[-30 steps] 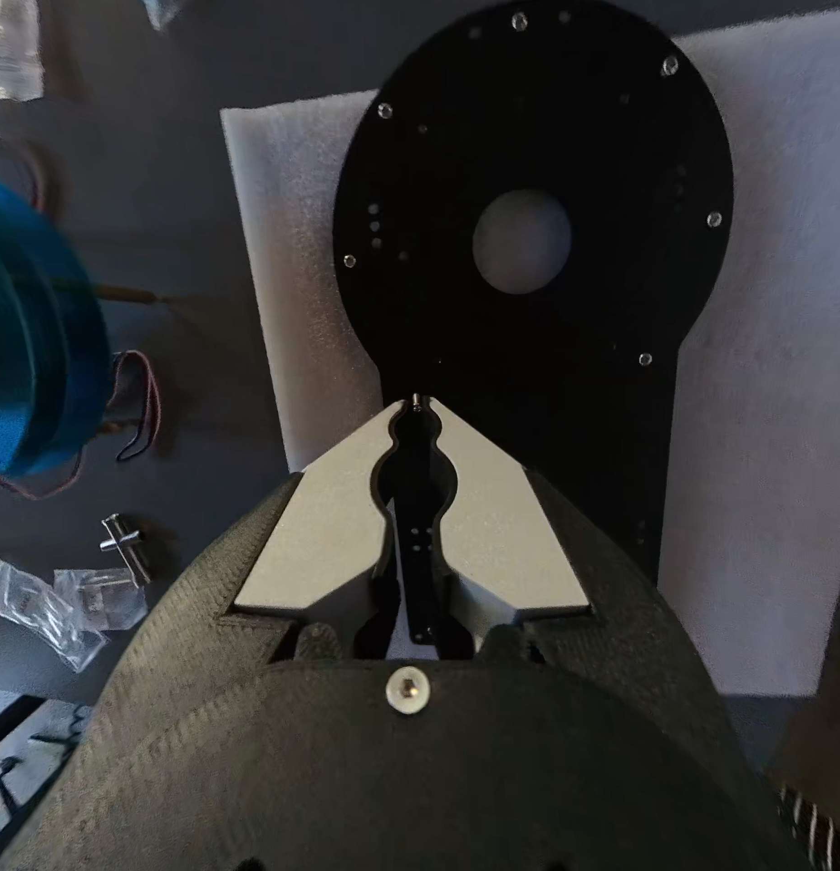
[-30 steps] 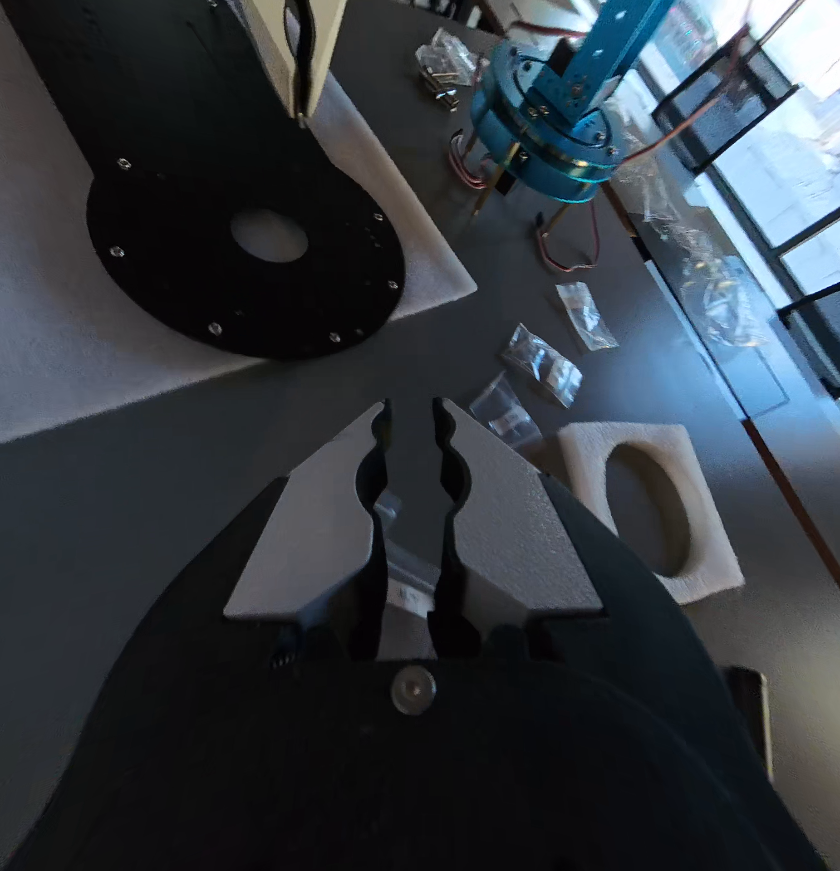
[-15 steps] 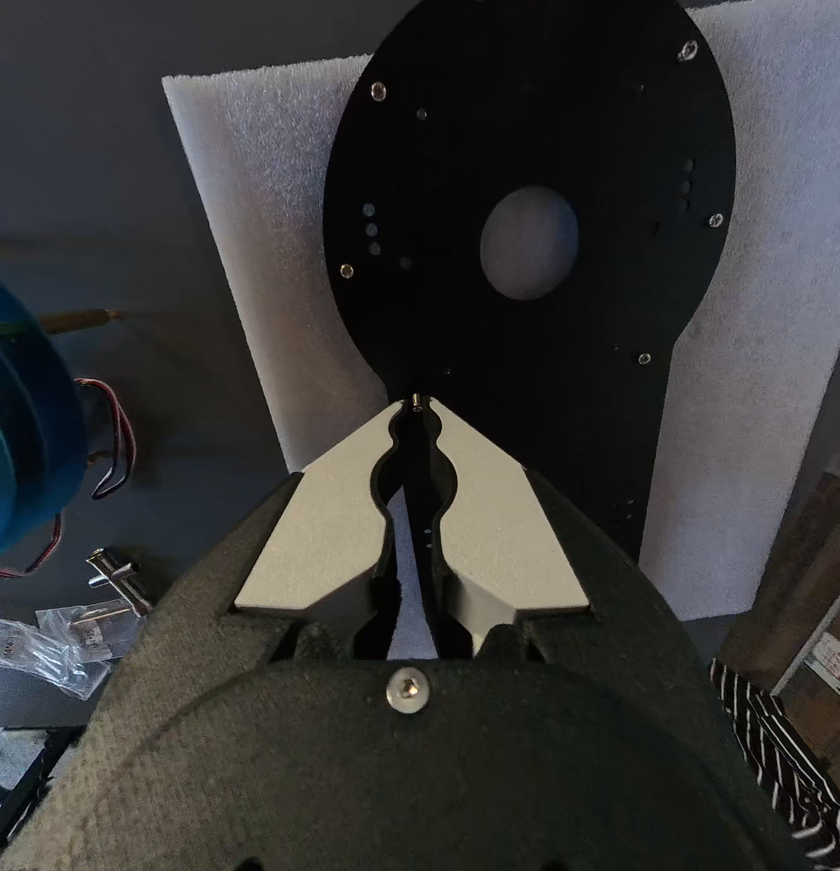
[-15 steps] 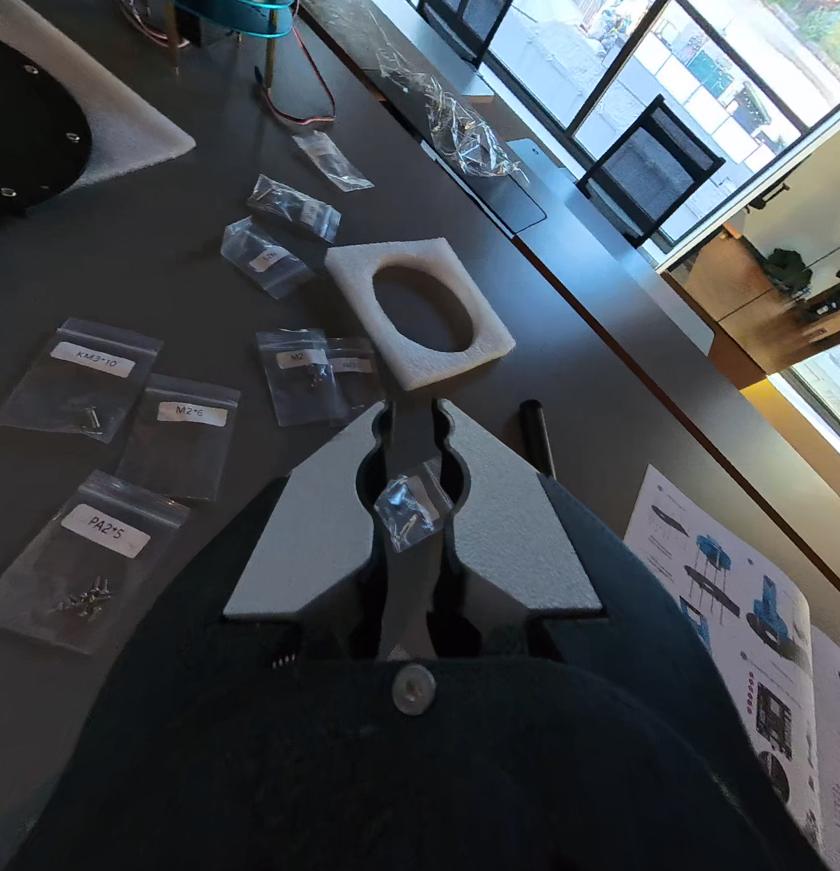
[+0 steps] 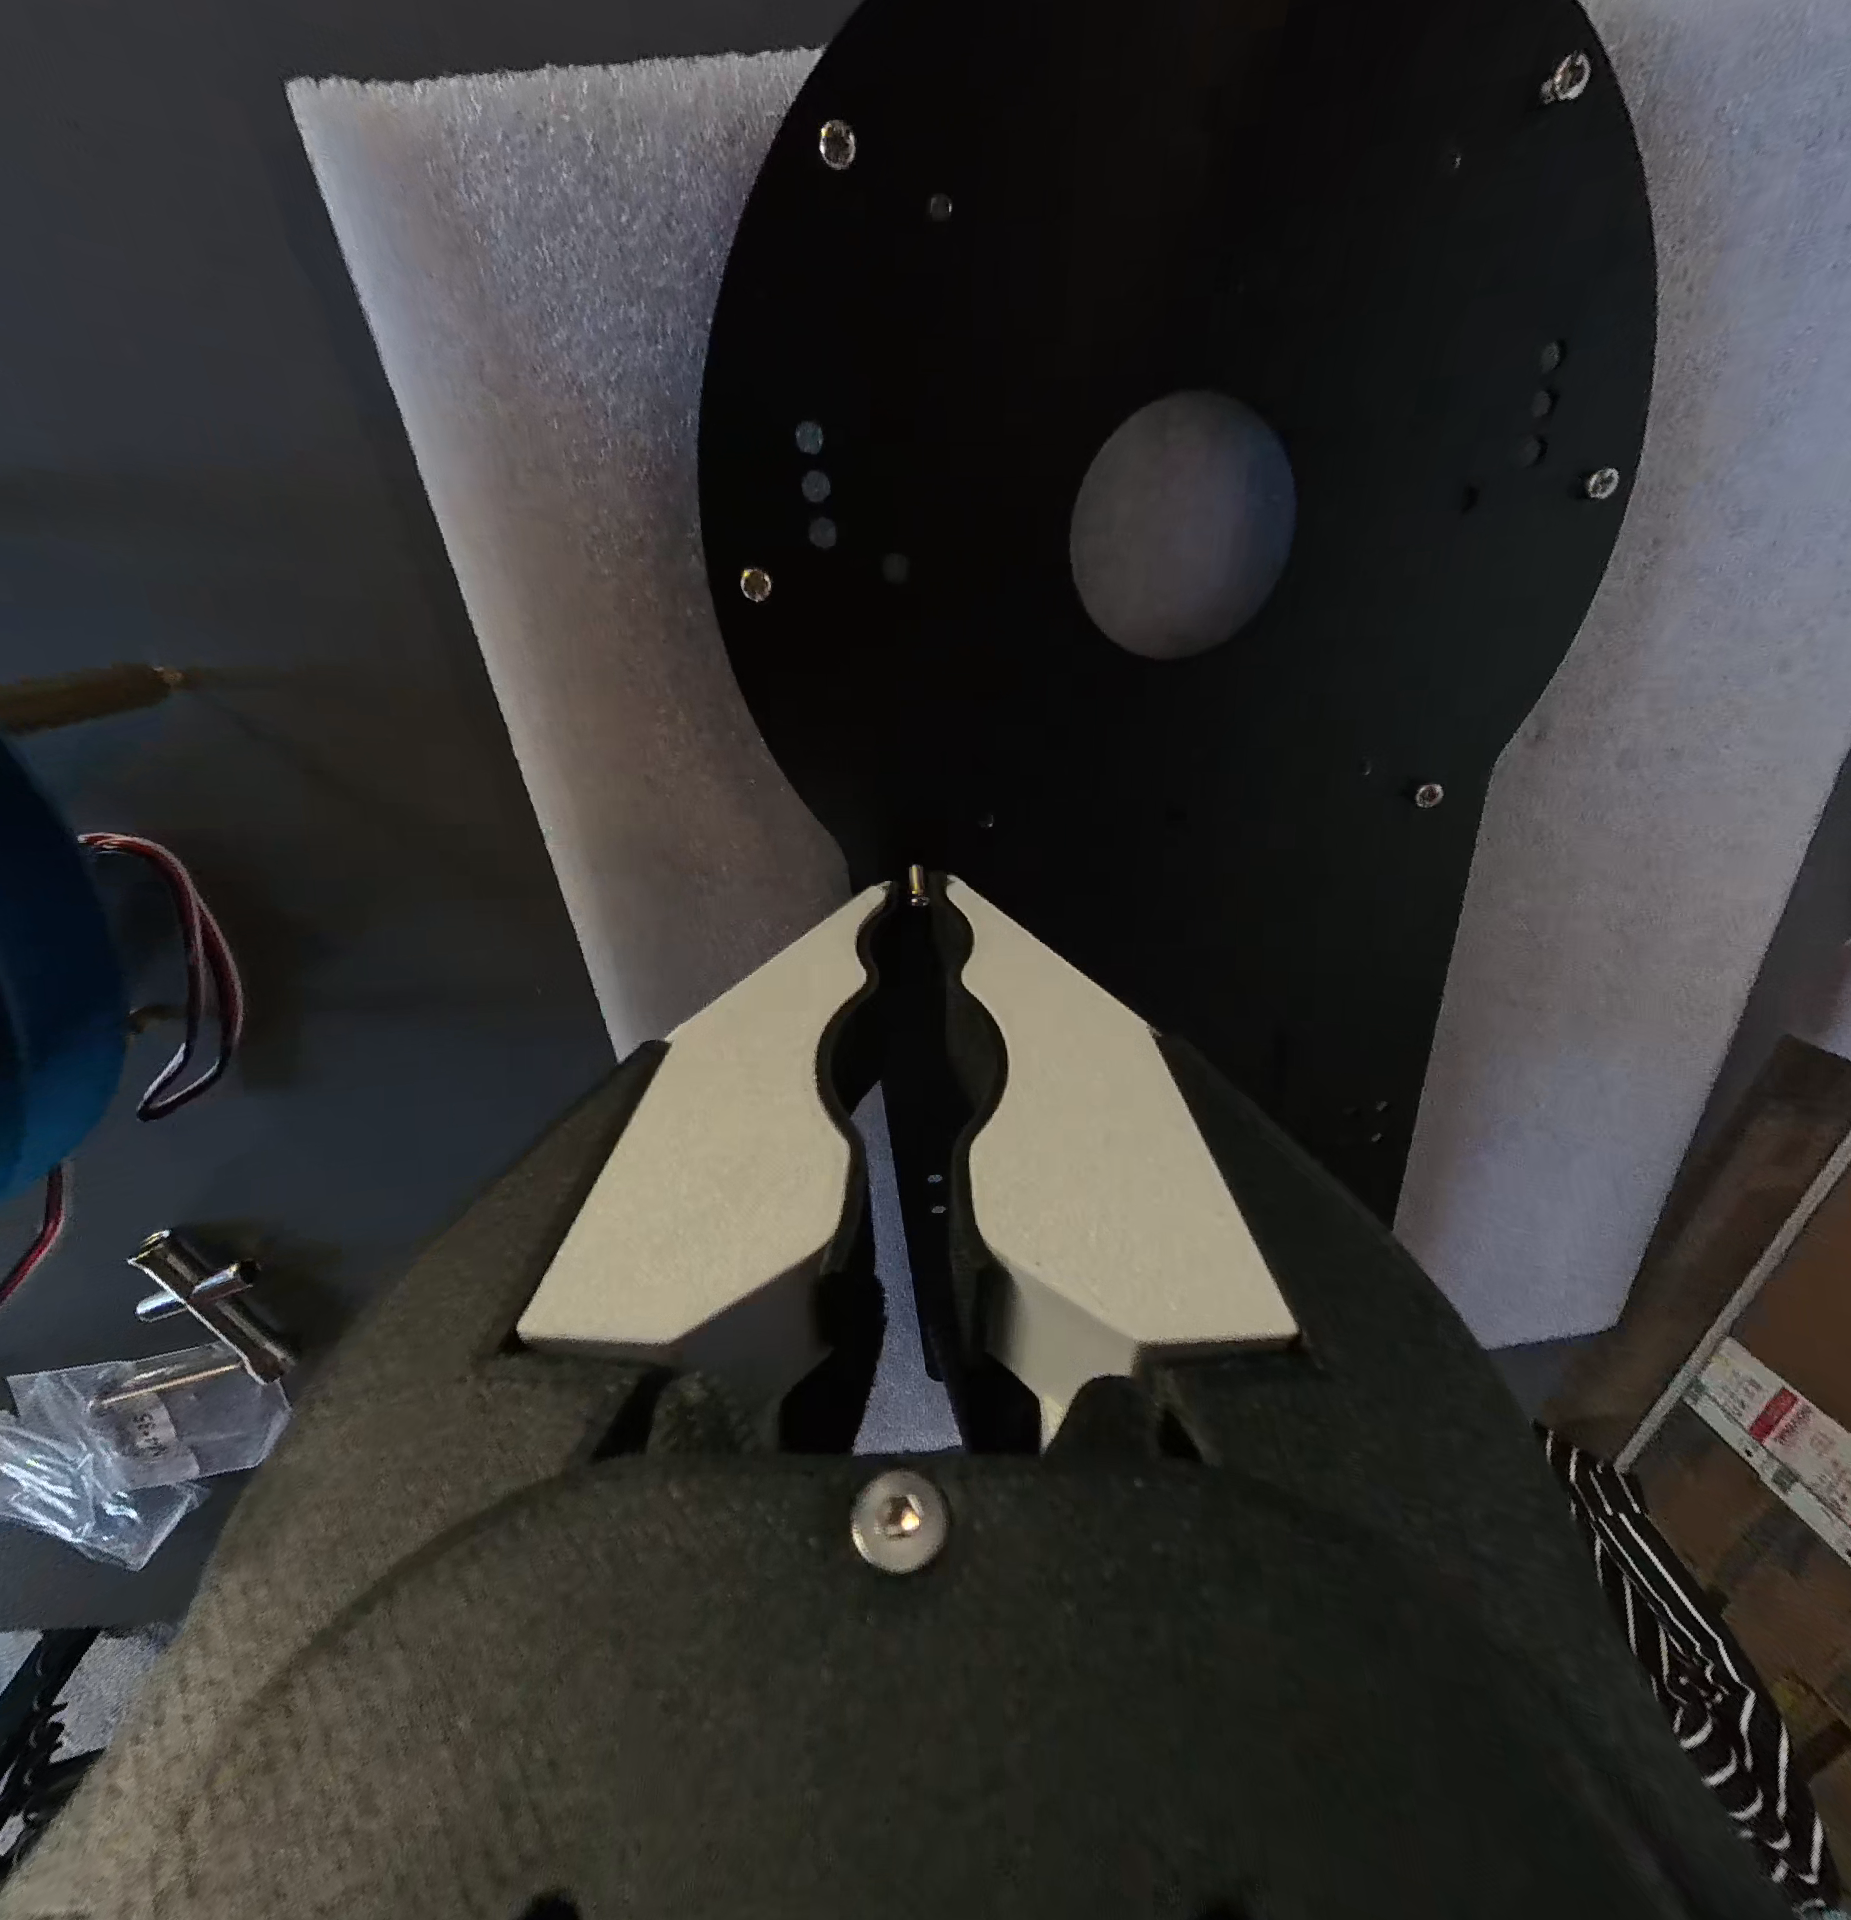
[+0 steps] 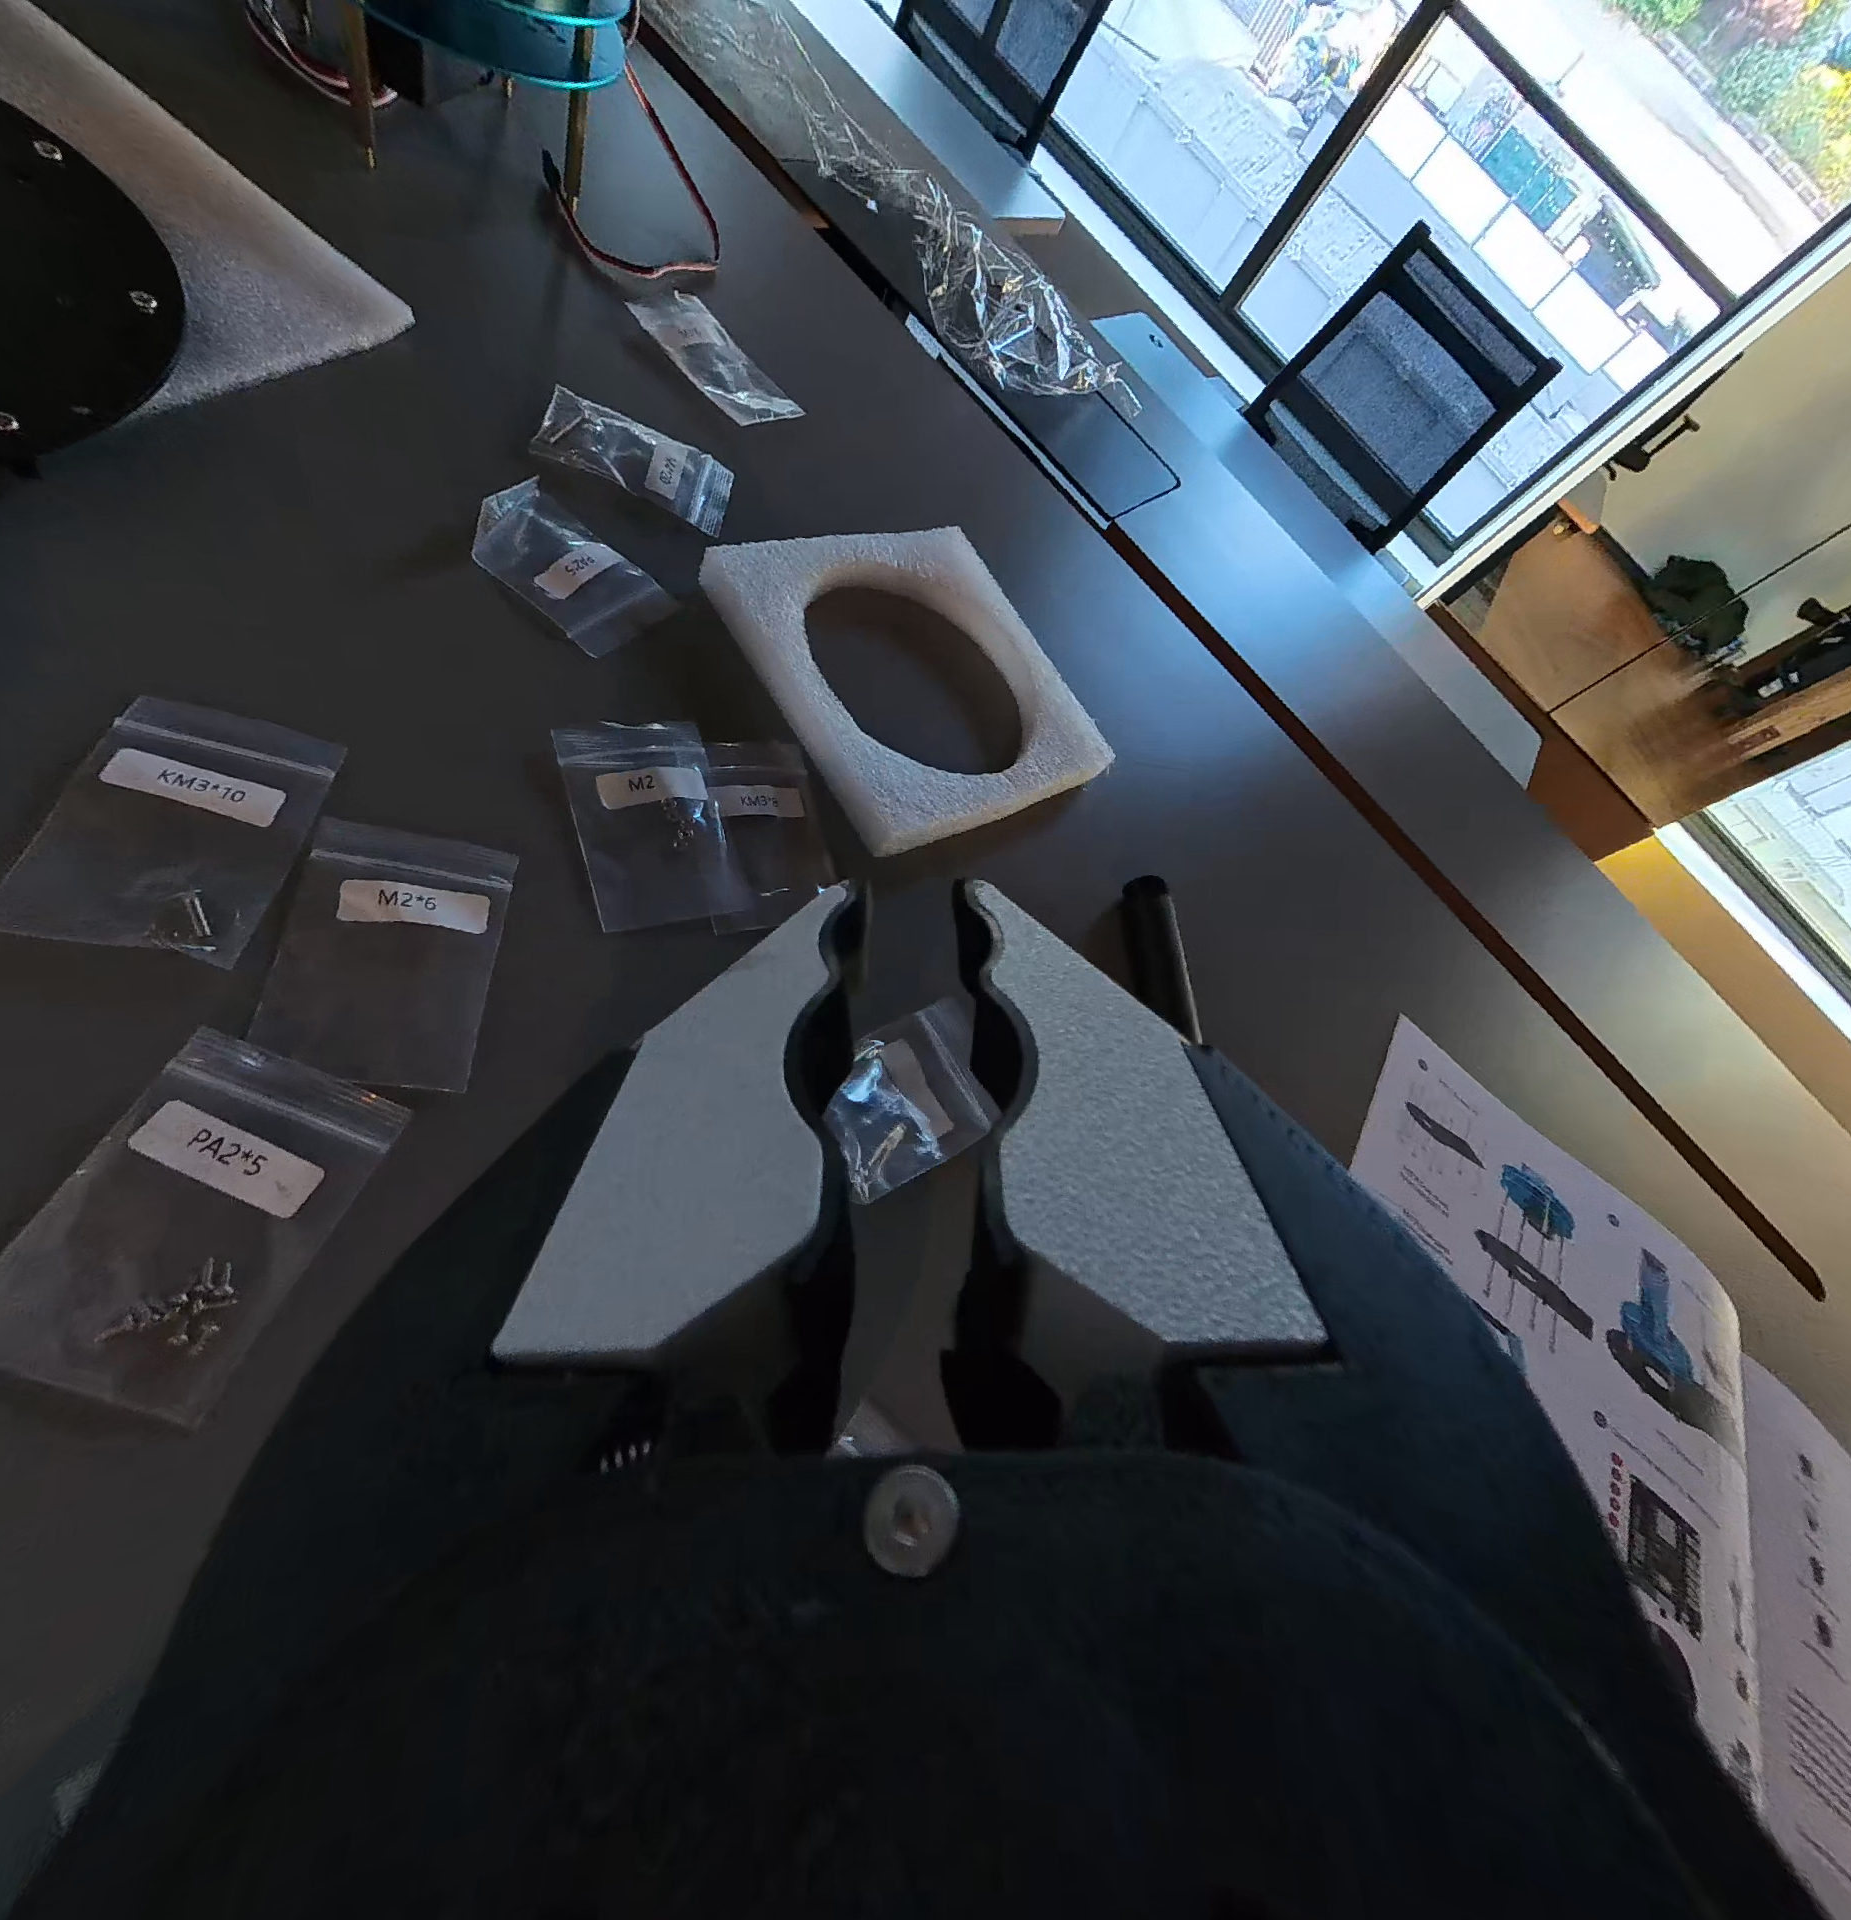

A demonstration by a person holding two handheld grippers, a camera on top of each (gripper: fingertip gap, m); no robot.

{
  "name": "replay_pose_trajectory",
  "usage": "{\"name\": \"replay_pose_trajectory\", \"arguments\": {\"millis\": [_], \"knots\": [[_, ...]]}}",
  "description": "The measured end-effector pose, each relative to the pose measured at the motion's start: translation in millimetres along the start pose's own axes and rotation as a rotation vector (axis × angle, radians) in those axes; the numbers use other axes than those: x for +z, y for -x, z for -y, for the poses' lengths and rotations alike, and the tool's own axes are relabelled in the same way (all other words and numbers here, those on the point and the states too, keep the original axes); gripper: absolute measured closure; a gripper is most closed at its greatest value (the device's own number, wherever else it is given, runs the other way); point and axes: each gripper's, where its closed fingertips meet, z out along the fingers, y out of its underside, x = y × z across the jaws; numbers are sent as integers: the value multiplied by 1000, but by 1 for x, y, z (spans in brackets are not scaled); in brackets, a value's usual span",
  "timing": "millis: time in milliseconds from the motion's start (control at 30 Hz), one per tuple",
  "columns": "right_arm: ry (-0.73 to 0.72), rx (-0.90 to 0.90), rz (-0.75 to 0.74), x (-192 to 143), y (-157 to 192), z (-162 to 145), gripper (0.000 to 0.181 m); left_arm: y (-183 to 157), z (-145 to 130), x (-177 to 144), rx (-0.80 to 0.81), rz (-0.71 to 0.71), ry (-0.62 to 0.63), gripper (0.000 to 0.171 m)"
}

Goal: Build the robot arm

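My left gripper (image 5: 916, 899) is shut on a small silver screw (image 5: 915, 886) pinched at its tips. It hovers over the near neck of a black keyhole-shaped plate (image 5: 1160, 260) with a round hole, which lies on a white foam sheet (image 5: 547, 416). My right gripper (image 6: 910, 904) holds a small clear plastic bag (image 6: 900, 1107) of screws between its fingers, the tips a little apart, above the dark table. A square white foam ring (image 6: 848, 566) lies just beyond its tips. The plate's edge also shows in the right wrist view (image 6: 48, 291).
Several labelled clear bags (image 6: 381, 956) lie left of the right gripper. A black rod (image 6: 1160, 956) and a printed instruction sheet (image 6: 1627, 1351) lie to its right, crumpled plastic wrap (image 6: 983, 281) farther off. A blue round base (image 5: 17, 987), cross wrench (image 5: 204, 1294) and cardboard box (image 5: 1752, 1351) flank the plate. Left tips to right tips: about 35 centimetres. To the black rod (image 6: 1160, 956): right tips about 15 centimetres, left tips about 45 centimetres.
My right gripper swung away from the black plate to over the labelled bags, still carrying the small bag. My left gripper drifted slightly over the plate with the screw held.
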Motion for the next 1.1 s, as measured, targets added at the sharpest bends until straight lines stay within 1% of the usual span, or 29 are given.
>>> {"name": "replay_pose_trajectory", "arguments": {"millis": [200,600,867,967,1100], "knots": [[0,-16,22,2,7,2,166,-1,3,1,-5,-23,7,169],[-14,-35,51,2,16,8,166,-1,-1,2,-12,-60,101,169],[-33,-36,75,0,22,13,165,-1,0,4,-41,-115,156,169],[-29,-40,77,1,23,12,165,-1,1,3,-50,-125,156,170],[-33,-44,78,0,24,13,165,-2,10,1,-58,-134,112,169]]}}
